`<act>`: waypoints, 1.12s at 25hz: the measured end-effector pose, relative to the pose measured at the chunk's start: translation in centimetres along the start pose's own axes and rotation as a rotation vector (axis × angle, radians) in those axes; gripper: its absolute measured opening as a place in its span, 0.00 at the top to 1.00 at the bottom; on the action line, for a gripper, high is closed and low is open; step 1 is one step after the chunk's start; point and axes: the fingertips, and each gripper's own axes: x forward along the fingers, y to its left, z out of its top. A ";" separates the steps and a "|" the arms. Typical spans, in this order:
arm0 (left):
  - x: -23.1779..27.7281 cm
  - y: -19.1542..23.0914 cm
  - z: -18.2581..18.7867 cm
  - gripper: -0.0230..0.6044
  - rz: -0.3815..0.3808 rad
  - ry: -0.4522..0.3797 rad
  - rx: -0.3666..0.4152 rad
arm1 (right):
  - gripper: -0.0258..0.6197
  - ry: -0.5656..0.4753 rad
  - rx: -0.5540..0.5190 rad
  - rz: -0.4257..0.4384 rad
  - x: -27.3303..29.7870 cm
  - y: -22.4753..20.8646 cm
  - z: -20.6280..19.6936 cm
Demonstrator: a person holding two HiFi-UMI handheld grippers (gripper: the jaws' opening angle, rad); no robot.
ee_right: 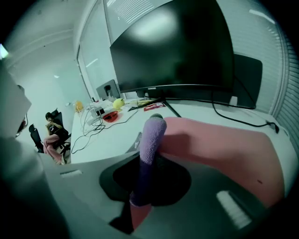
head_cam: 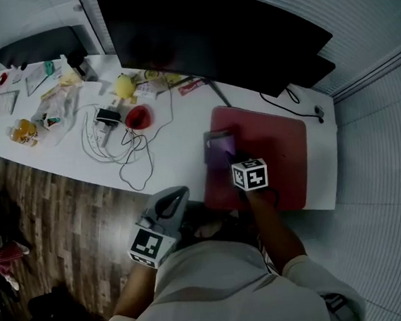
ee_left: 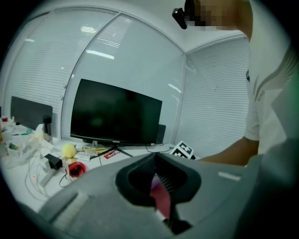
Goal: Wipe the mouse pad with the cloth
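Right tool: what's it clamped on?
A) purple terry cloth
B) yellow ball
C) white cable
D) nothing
A: the right tool is shut on the purple terry cloth, with the cloth's free end over the red rectangular mouse pad.

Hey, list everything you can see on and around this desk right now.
mouse pad: one, red, right end of the white desk
cloth: one, purple, on the pad's left part
monitor: one, black, behind the pad
cables: a tangle, white, mid-desk
round thing: one, red, beside the cables
lump: one, yellow, behind the round thing
left gripper: grey, jaws together, empty, off the desk's near edge
right gripper: grey, over the pad, clamping the cloth
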 end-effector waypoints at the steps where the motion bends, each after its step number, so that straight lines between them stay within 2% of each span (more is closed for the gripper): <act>1: 0.5 -0.7 0.1 0.96 -0.002 0.003 0.003 | 0.89 -0.003 0.008 -0.021 -0.6 -1.3 -0.4; 9: 5.0 -7.2 0.5 0.96 -0.010 0.025 0.023 | 0.89 -0.023 0.100 -0.164 -6.6 -12.6 -3.7; 15: 9.1 -13.0 1.2 0.96 -0.029 0.019 0.046 | 0.89 -0.050 0.201 -0.249 -12.3 -21.8 -7.3; 21: 12.5 -17.3 1.3 0.96 -0.041 0.025 0.064 | 0.89 -0.060 0.264 -0.375 -18.7 -30.3 -11.1; 25: 13.7 -19.6 2.1 0.96 -0.039 0.007 0.070 | 0.89 -0.040 0.263 -0.454 -22.2 -33.9 -13.3; 28: 13.6 -19.6 2.7 0.96 -0.029 -0.002 0.078 | 0.89 -0.050 0.267 -0.474 -23.9 -34.8 -14.0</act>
